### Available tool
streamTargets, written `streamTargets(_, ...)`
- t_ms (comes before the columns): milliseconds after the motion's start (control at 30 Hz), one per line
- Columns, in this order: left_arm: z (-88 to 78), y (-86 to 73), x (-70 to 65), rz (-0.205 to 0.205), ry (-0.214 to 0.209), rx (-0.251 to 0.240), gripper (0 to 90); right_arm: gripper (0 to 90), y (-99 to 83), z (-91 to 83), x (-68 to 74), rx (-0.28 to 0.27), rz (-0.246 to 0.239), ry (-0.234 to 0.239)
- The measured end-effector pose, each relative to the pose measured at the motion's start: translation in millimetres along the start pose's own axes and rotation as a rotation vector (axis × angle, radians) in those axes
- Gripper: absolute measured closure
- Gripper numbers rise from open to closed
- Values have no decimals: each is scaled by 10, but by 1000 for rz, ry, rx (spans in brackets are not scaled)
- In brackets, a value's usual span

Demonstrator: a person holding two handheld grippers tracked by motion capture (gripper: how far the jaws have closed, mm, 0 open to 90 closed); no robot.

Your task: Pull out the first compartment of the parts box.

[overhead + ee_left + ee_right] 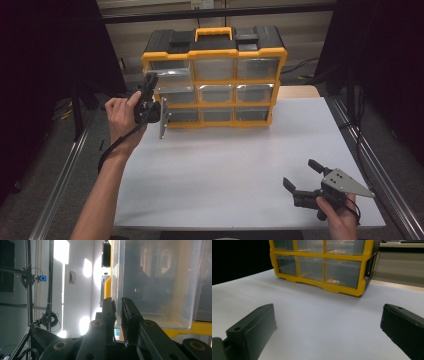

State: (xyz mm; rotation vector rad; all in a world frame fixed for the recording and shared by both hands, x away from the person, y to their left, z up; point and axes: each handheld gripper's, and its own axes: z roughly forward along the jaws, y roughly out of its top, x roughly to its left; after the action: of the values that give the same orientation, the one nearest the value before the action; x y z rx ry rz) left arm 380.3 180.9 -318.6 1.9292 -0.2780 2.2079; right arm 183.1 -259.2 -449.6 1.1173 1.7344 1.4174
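A yellow and black drawer cabinet (215,81) with clear drawers stands at the back of the white table (225,160). My left gripper (150,78) is raised at the cabinet's left column, held on its side. In the left gripper view its jaws (118,302) are shut on the front lip of a clear drawer (155,290), whose walls run past on the right. I cannot tell which row that drawer belongs to. My right gripper (300,174) rests low near the table's front right, open, with nothing between its fingers (327,317). It faces the cabinet (322,255).
Bare white tabletop (324,305) stretches between the right gripper and the cabinet. Metal rails run along both sides of the table. Dark curtains hang at left and right. A wooden surface shows behind the cabinet's right side.
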Motion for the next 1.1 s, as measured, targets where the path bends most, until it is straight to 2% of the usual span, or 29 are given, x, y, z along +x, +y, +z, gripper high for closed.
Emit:
streamTargets(33, -3, -5, -12, -12, -6, -2, 819, 0, 0, 0, 0, 0, 0, 0)
streamTargets(100, -23, -6, -9, -2, 2, 1, 819, 0, 0, 0, 1, 1, 2, -1)
streamTargets(133, -33, -9, -12, -15, -1, 4, 820, 0, 0, 1, 0, 1, 0, 0)
streamTargets(200, -49, -9, -3, -4, 0, -1, 821, 0, 0, 0, 2, 2, 1, 0)
streamTargets(233, -40, -17, -5, -3, 13, -28, 822, 0, 0, -1, 1, 2, 0, 1)
streamTargets(300, -70, -10, 0, -7, 1, -10, 822, 0, 0, -2, 2, 2, 1, 0)
streamTargets(367, -83, -3, -11, 4, 27, -39, 822, 0, 0, -2, 2, 1, 2, -2)
streamTargets(400, -83, -3, -11, 4, 27, -39, 822, 0, 0, -2, 2, 1, 2, -2)
streamTargets(433, -113, 8, -13, 3, 8, -8, 821, 0, 0, -2, 2, 2, 0, 0)
streamTargets(533, -133, 9, -20, 2, 14, -6, 820, 0, -1, -2, 3, 2, 0, 0)
streamTargets(567, -118, 1, -29, -3, 25, -34, 819, 0, 0, -2, 3, 2, 0, 0)
streamTargets(600, -142, 12, -18, 4, 12, -8, 820, 0, -1, -3, 2, 2, 0, 0)
streamTargets(633, -143, 11, -24, -8, 10, -13, 819, 0, 0, -3, 1, 2, 1, -3)
streamTargets(700, -152, 14, -18, -1, 11, -13, 818, 0, 0, -3, 0, 2, 1, -2)
streamTargets(733, -140, 5, -22, -6, 32, -42, 818, 0, 0, -3, 0, 2, 1, -2)
streamTargets(767, -169, 13, -16, -17, 13, -14, 816, 0, 0, -3, 1, 3, 1, 0)
streamTargets(867, -184, 3, -22, -26, 25, -36, 814, 0, 0, -1, 6, 3, -1, 0)
streamTargets(900, -208, 13, -18, -23, 21, -13, 814, 0, 0, -1, 5, 3, -1, 0)
streamTargets(1100, -230, 19, -18, -30, 26, -21, 815, 0, 0, -1, 6, 2, 0, 0)
